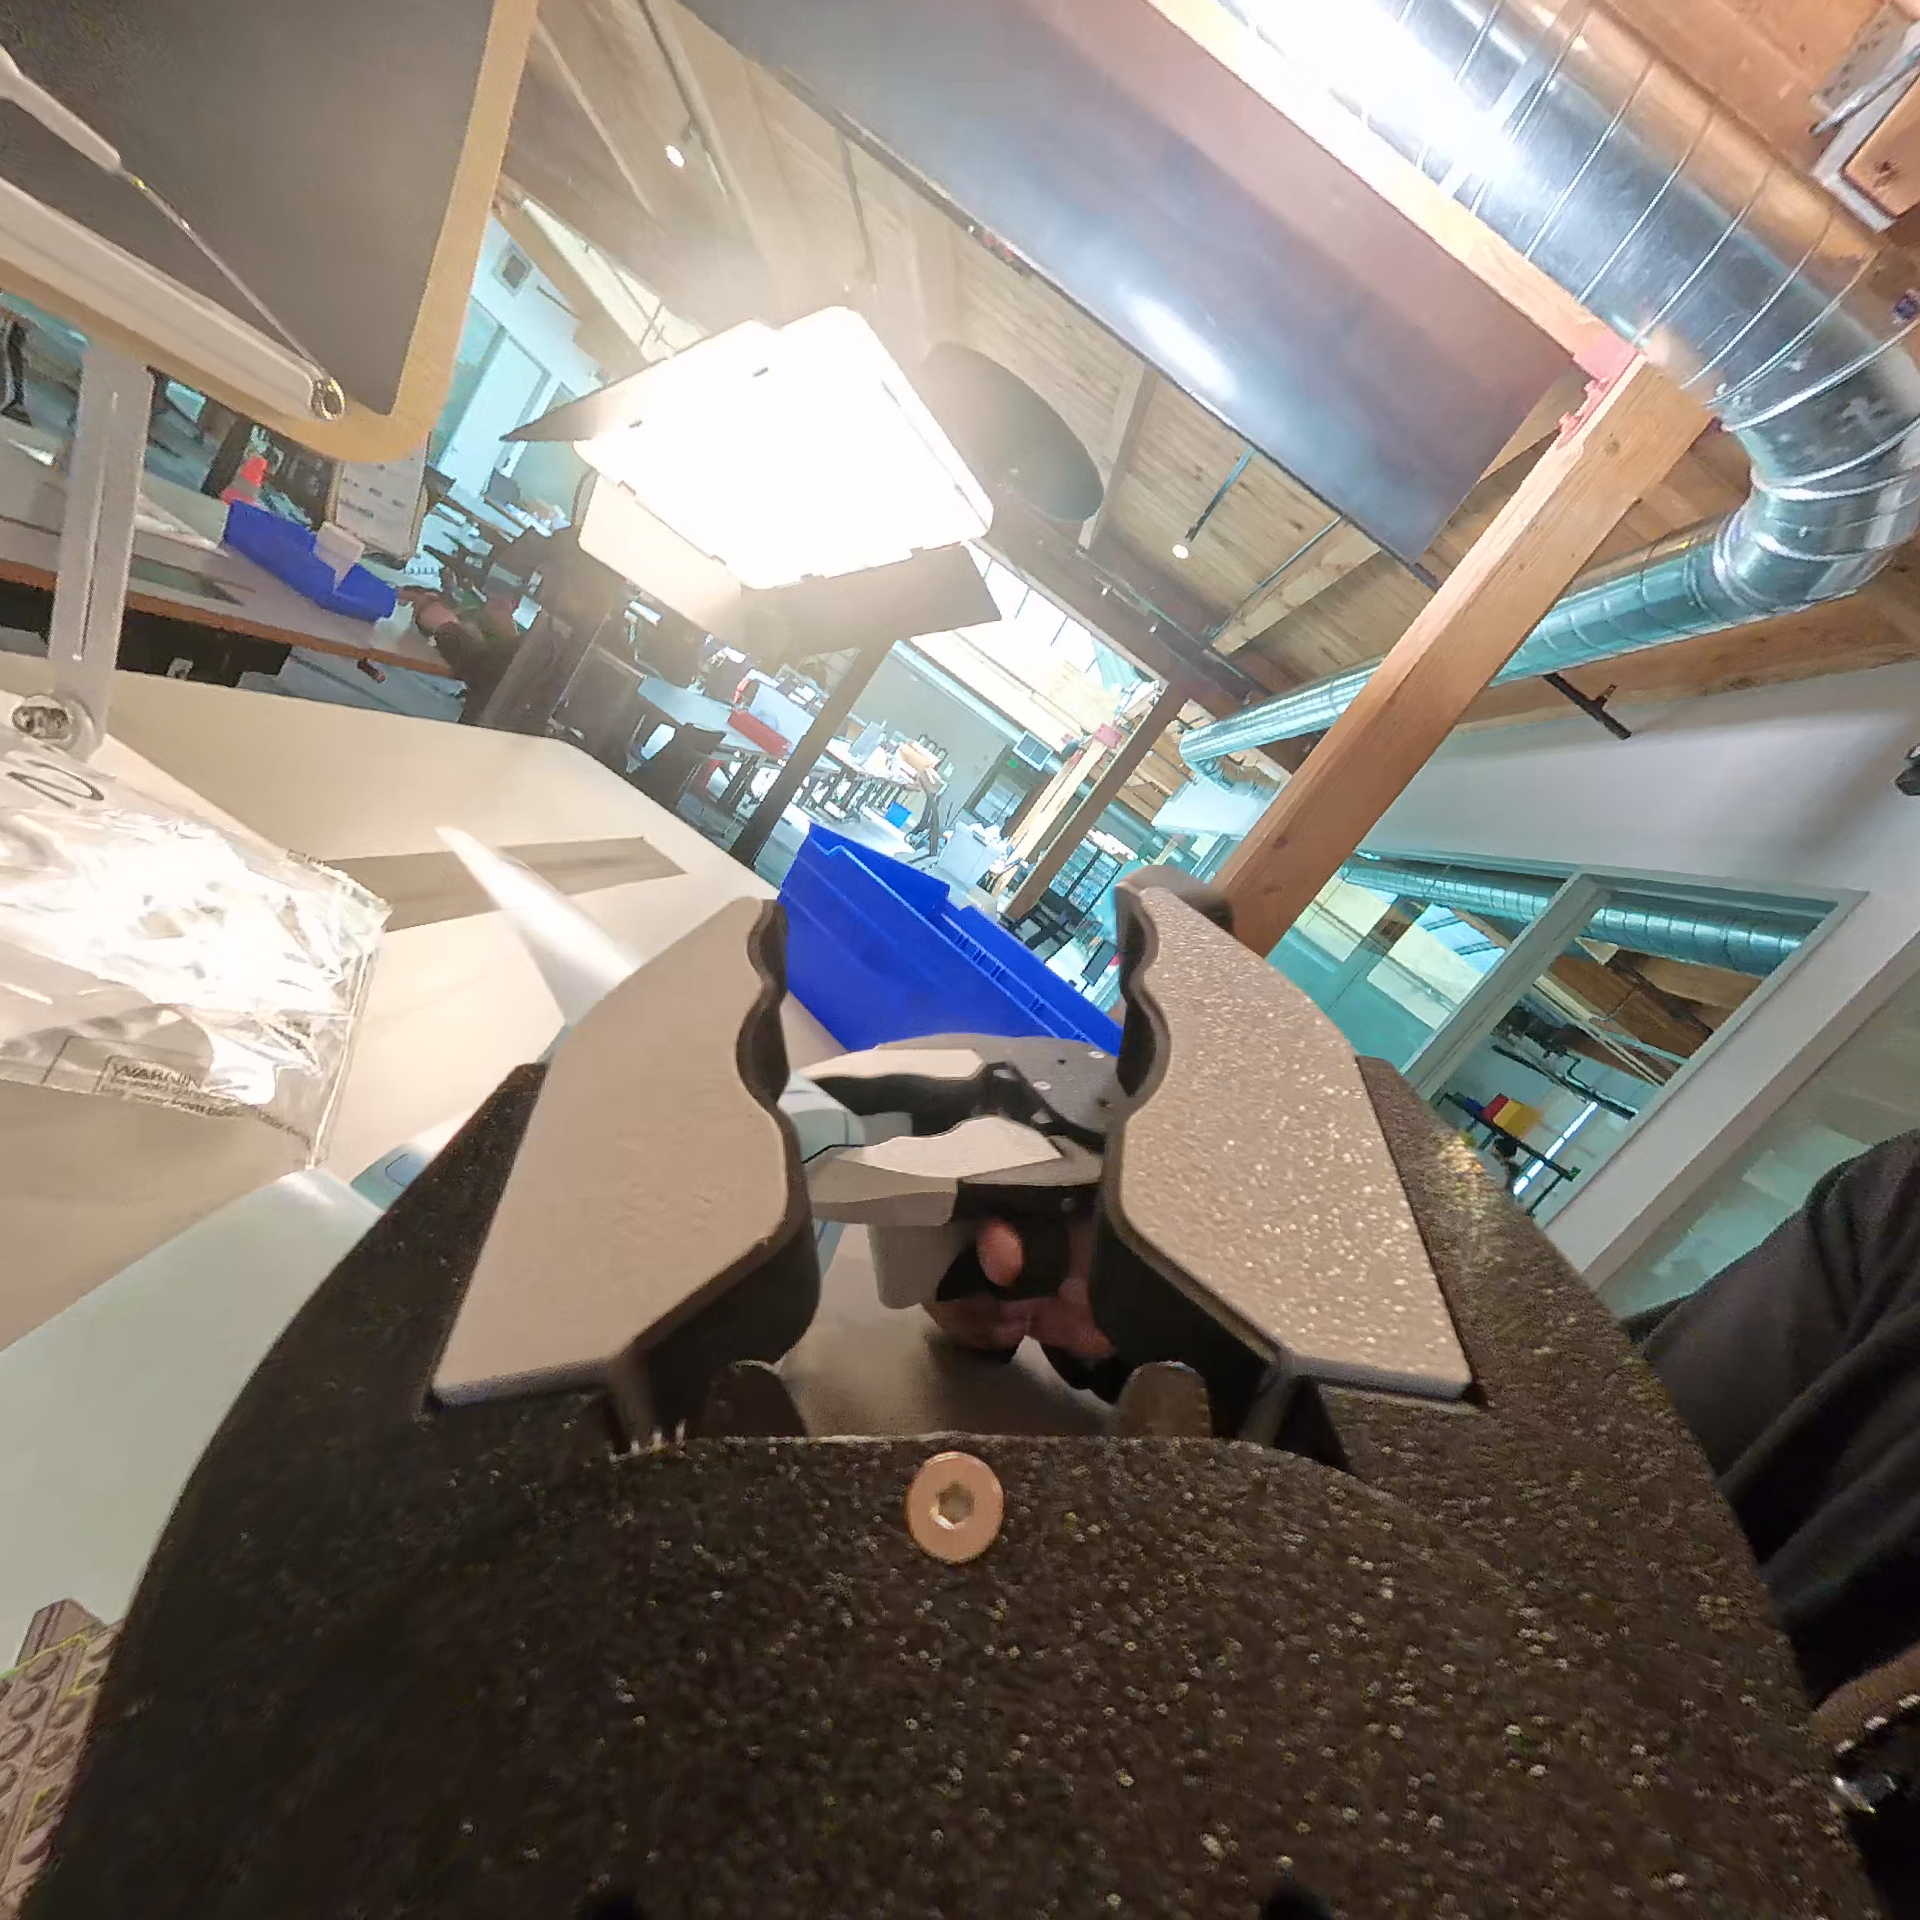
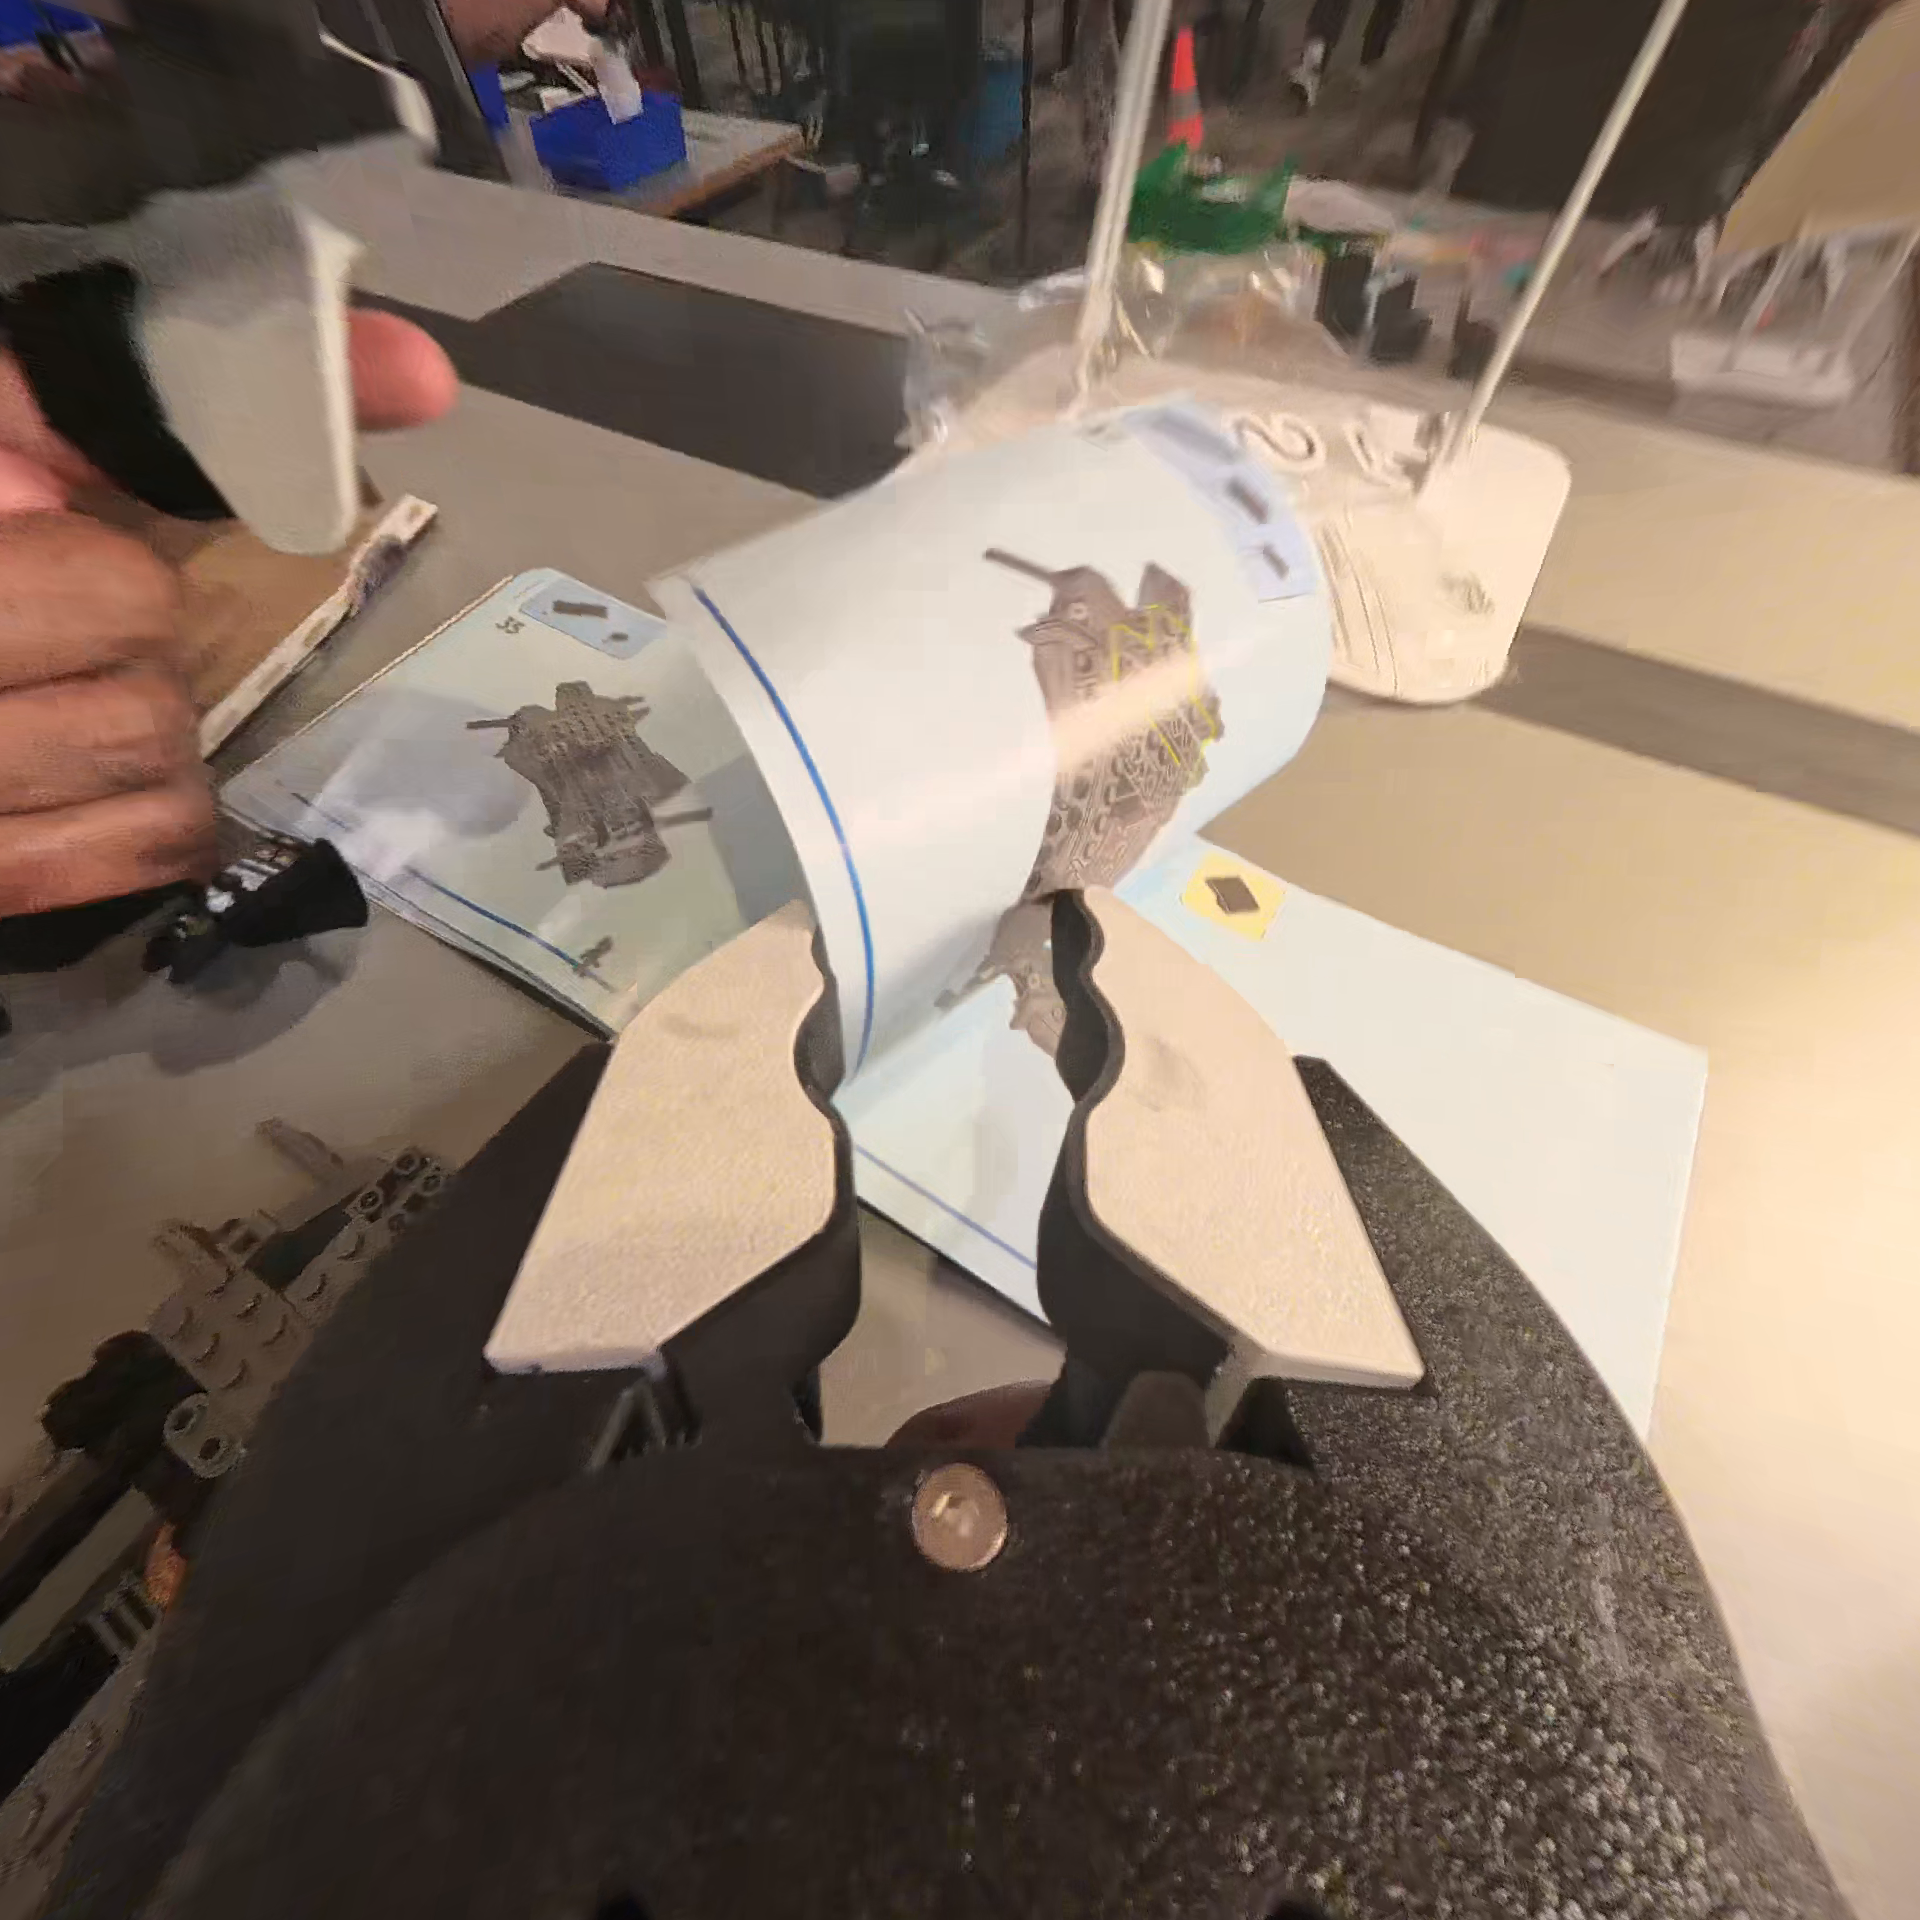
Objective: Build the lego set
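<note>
The right gripper (image 2: 940, 997) has its jaws set partly apart over an open instruction booklet (image 2: 1382, 1049) that lies on the bench (image 2: 1662, 831). A curled pale-blue page (image 2: 935, 665) arches up from the booklet and passes between the fingertips; its edge lies against the left pad, while a gap shows between the paper and the right pad, so the page stands between the jaws rather than being pinched.

The left gripper (image 1: 945, 987) has its jaws wide apart with nothing between them. It is tilted upward, and past its fingertips lie a blue bin (image 1: 914, 956) and the other gripper with the hand (image 1: 997, 1299) that grips it.

Only the right wrist view shows the printed pages with their grey model drawings, and a grey brick model (image 2: 239, 1340) on the bench at lower left. A hand (image 2: 94, 665) on the other gripper's handle is at the left edge there, blurred. A clear plastic bag (image 2: 1195, 343) lies beyond the booklet, beside a white stand base (image 2: 1455, 582) with two thin white rods.

Only the left wrist view shows the room above: a bright light panel (image 1: 790, 447), silver ducts (image 1: 1766, 343), a wooden post (image 1: 1455, 644), glass partitions and distant work tables. It shows a crumpled clear bag (image 1: 177, 956) at the left.

The bench is pale beige with darker grey strips.
</note>
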Demonstrator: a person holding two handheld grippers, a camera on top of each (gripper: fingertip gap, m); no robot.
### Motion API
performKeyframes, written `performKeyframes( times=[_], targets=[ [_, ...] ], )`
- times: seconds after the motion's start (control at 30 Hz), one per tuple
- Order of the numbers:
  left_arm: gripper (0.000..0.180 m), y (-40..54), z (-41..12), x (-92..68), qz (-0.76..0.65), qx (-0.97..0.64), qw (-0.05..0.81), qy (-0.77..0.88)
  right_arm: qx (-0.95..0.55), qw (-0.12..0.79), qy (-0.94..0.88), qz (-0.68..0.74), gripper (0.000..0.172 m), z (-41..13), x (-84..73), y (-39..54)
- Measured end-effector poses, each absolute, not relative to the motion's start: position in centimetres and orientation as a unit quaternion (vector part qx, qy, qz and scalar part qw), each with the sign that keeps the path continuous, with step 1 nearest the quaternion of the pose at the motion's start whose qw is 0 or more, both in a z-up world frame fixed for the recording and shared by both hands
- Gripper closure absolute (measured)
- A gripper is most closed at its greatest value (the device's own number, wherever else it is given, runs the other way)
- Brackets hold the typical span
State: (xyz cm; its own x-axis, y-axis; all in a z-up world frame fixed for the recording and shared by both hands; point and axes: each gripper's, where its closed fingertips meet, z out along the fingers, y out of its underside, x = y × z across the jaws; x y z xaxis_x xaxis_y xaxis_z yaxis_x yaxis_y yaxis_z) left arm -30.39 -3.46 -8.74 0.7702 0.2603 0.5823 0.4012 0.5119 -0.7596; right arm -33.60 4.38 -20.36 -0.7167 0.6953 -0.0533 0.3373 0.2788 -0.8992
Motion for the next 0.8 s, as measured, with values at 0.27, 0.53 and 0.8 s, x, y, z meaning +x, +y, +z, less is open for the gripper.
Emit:
performKeyframes(
  times=[0.27, 0.53, 0.8],
  targets=[
    [0.121, -4.6, -8.8, -30.8, -0.037, -0.48, 0.804, -0.35, -0.456, -0.016, -0.694, 0.556, 0.133, -21.0, -34.7, 6.9],
    [0.125, -4.9, -9.4, -31.3, -0.043, -0.48, 0.801, -0.354, -0.456, -0.09, -0.649, 0.603, 0.139, -19.7, -34.6, 8.1],
    [0.125, -5.0, -9.6, -31.5, -0.041, -0.488, 0.798, -0.353, -0.402, -0.122, -0.658, 0.625, 0.141, -18.1, -33.0, 6.9]
  ],
)
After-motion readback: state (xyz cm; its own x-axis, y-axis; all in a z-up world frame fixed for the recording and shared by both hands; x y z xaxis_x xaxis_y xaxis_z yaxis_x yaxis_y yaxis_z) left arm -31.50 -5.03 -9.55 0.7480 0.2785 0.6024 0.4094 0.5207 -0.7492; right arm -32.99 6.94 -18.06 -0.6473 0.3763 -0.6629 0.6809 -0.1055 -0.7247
